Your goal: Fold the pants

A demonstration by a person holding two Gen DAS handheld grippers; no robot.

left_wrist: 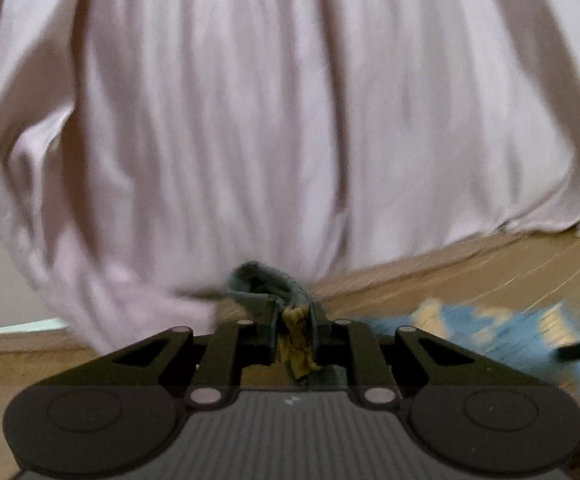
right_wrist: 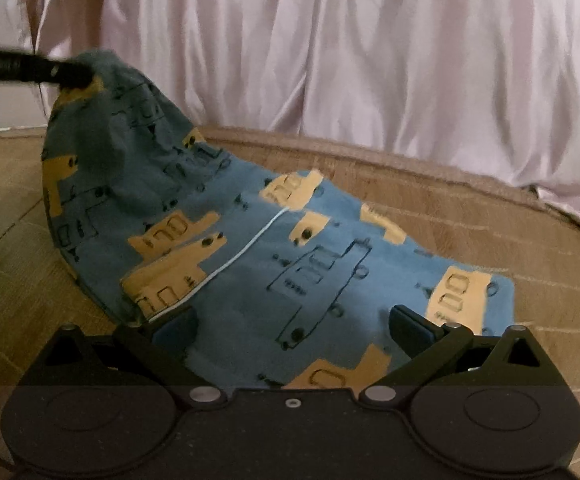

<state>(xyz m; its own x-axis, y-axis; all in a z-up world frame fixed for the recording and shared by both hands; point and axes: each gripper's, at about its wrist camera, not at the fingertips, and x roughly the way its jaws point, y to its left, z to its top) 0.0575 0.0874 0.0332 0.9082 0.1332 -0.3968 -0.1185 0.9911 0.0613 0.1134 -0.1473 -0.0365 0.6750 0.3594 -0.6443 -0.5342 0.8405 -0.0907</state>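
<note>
My left gripper point(left_wrist: 293, 320) clamps a bunched edge of the blue printed pants point(right_wrist: 290, 272), lifting it off the wooden floor point(right_wrist: 509, 232). My right gripper point(right_wrist: 290, 324) hangs spread wide above them. Behind the pants hangs a pale curtain point(right_wrist: 369, 60).

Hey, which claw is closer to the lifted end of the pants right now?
Left. The left claw is shut on the raised end of the pants. The right claw hovers open over the flat end.
</note>
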